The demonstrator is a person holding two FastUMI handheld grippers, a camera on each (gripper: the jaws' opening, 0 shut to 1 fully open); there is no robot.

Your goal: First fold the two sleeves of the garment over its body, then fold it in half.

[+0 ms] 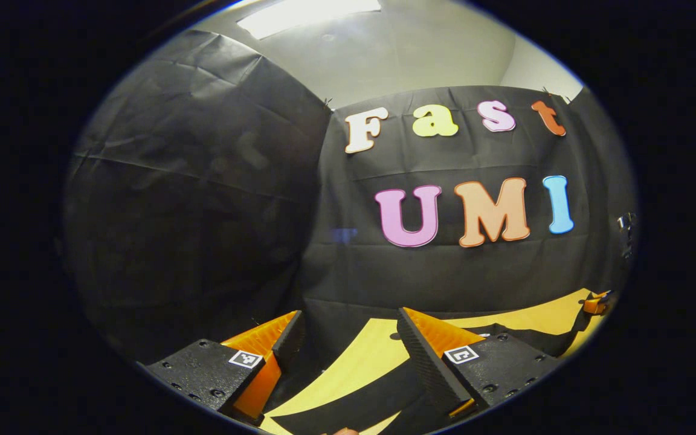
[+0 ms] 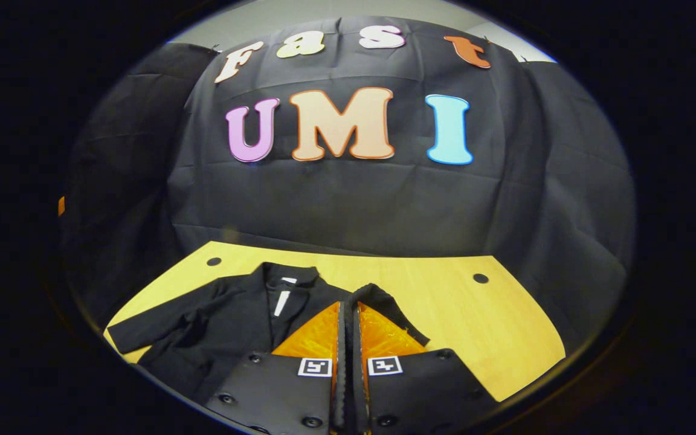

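Booth surroundings past the fingers

A yellow wooden tabletop [image 2: 444,308] spreads ahead of the fingers in the right gripper view, with one round dark hole [image 2: 480,278] off to their right and another [image 2: 214,261] to their far left. Black cloth wall [image 2: 348,199] rises behind it. In the left gripper view, a lit ceiling panel [image 1: 309,15] glows high above the fingers.
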